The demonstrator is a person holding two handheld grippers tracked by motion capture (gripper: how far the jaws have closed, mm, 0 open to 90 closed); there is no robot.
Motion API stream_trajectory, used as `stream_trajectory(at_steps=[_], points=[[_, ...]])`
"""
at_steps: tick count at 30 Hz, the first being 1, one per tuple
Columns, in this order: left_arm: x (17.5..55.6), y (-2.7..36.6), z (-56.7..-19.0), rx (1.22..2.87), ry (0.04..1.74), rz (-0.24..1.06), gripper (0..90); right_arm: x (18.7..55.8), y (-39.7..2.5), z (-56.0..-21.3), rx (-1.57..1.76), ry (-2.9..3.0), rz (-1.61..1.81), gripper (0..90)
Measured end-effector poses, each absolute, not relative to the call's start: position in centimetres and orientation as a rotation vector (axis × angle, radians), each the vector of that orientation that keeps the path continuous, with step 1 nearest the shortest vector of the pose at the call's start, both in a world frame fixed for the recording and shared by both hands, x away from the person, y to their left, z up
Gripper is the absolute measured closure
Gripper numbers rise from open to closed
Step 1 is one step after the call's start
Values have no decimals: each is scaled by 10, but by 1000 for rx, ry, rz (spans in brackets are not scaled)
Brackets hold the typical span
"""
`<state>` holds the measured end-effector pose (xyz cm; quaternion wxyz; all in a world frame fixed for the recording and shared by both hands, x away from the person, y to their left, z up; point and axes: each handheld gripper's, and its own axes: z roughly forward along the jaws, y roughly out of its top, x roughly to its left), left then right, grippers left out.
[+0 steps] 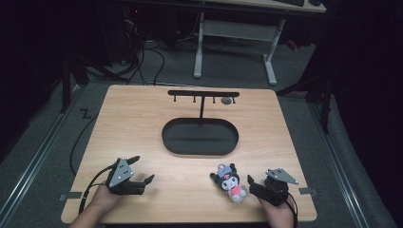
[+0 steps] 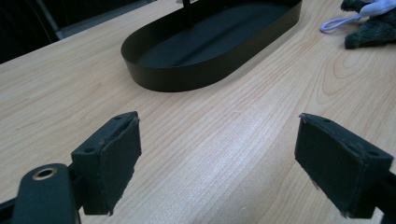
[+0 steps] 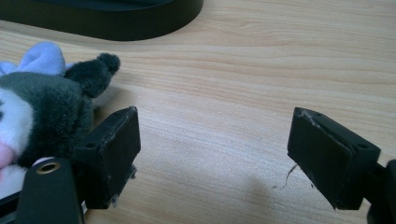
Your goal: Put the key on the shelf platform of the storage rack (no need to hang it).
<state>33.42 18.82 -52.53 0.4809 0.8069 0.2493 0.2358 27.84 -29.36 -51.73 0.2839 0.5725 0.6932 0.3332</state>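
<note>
A small plush toy (image 1: pixel 231 182), dark grey with a white face, pink body and lilac bow, lies on the wooden table near the front right. My right gripper (image 1: pixel 259 180) stands open just to its right, on the table. In the right gripper view the plush toy (image 3: pixel 42 112) lies beside the left jaw, outside the gap, and the right gripper (image 3: pixel 215 158) holds nothing. My left gripper (image 1: pixel 143 169) is open at the front left, with only bare wood between the jaws of the left gripper (image 2: pixel 217 163). A black oval tray (image 1: pixel 166 142) sits mid-table.
A black T-shaped rack (image 1: pixel 203 94) with small hooks rises from the far side of the tray; a grey round piece (image 1: pixel 226 100) hangs near its right end. The tray (image 2: pixel 187 79) lies ahead of the left gripper, with the plush toy (image 2: pixel 373 23) to its right. Beyond the table stand desk legs and cables.
</note>
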Motion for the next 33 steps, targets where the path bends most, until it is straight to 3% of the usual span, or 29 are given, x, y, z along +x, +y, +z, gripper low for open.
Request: stream_trajectory(at_steps=[33], points=[[336, 188, -525, 1971, 608, 564, 154, 278, -302, -517, 1572, 1883, 907, 200]])
